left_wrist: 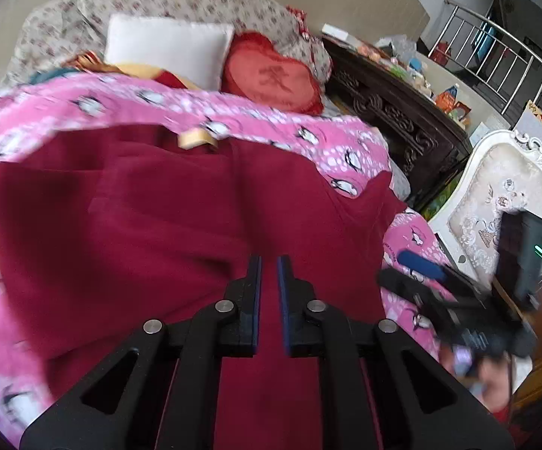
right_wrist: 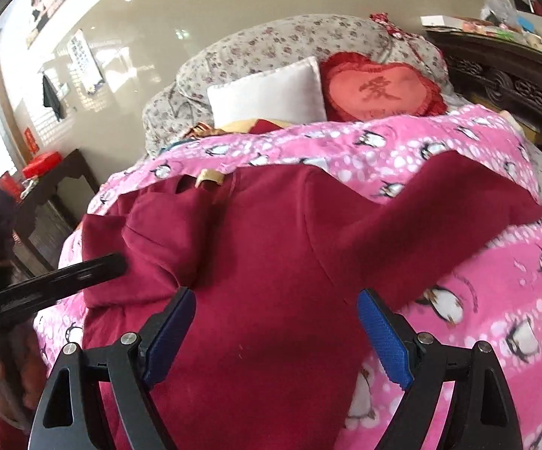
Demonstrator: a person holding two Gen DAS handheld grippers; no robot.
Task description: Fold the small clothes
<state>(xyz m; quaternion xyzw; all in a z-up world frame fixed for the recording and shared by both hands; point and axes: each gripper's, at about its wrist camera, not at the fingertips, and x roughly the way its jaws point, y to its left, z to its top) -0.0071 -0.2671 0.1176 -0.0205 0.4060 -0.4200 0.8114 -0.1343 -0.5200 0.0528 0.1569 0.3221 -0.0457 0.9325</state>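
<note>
Left gripper [left_wrist: 269, 262] sitting at bottom centre of the left wrist view, jaws nearly together with a thin gap, nothing pinched between them, hovering over the dark red garment [left_wrist: 181, 217]. Right gripper [right_wrist: 276, 300] at bottom centre of the right wrist view, jaws spread wide, blue pads [right_wrist: 383, 341] showing, nothing between them but the garment's cloth lying below.

The garment is lying spread across the middle of both frames on the pink penguin blanket [right_wrist: 496, 281]. In the right wrist view one sleeve [right_wrist: 458, 202] is stretching toward the right of the frame, and the other side is bunching in folds at centre left [right_wrist: 151, 232]. A yellowish collar tag [right_wrist: 211, 177] is showing at the garment's far edge, upper centre.

The other gripper is appearing blurred at the left edge of the right wrist view [right_wrist: 45, 281], and at lower right of the left wrist view [left_wrist: 458, 300].

Farther back: white pillow [right_wrist: 271, 90] and red heart cushion [right_wrist: 380, 92] side by side, touching, leaning on a floral bedding roll [right_wrist: 271, 41]. Dark carved wooden furniture [left_wrist: 395, 112] at upper right of the left wrist view, cluttered on top. White ornate chair [left_wrist: 496, 195] at the right edge.
</note>
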